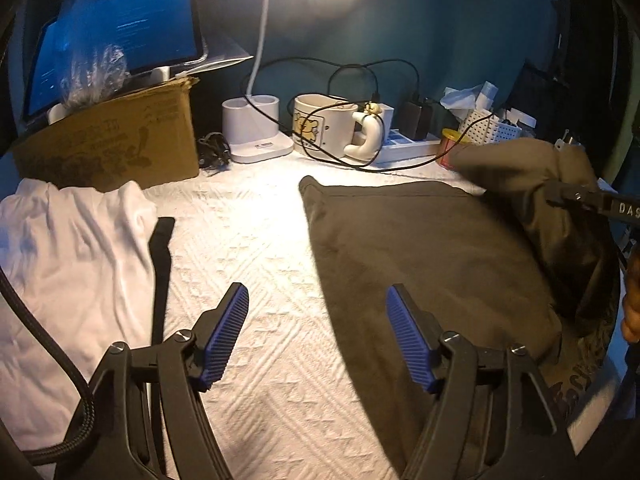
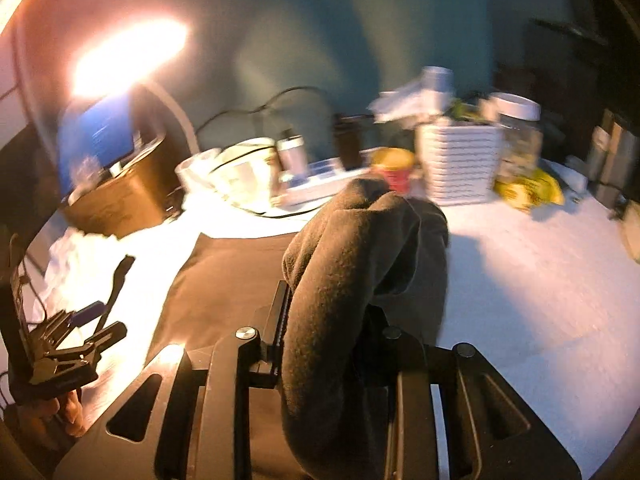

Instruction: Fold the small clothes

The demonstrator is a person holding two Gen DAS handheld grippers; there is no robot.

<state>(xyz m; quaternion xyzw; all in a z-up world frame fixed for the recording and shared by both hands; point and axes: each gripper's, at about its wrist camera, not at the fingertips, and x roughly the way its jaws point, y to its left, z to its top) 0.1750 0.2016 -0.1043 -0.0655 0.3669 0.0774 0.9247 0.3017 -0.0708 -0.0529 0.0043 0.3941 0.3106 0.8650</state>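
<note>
While the left gripper [image 1: 316,336] jaws stand apart and empty, the right gripper [image 2: 328,344] jaws clamp the dark garment [image 1: 420,248].

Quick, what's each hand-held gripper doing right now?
Left hand-held gripper: open, empty.
Right hand-held gripper: shut on a fold of the dark olive-brown cloth garment.

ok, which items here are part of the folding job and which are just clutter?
In the job:
- dark garment
- white garment
- right tongs, shut on a lifted fold of the dark garment
- left tongs, open, empty

Clutter:
- cardboard box
- mug
- white basket
- lamp base
</note>
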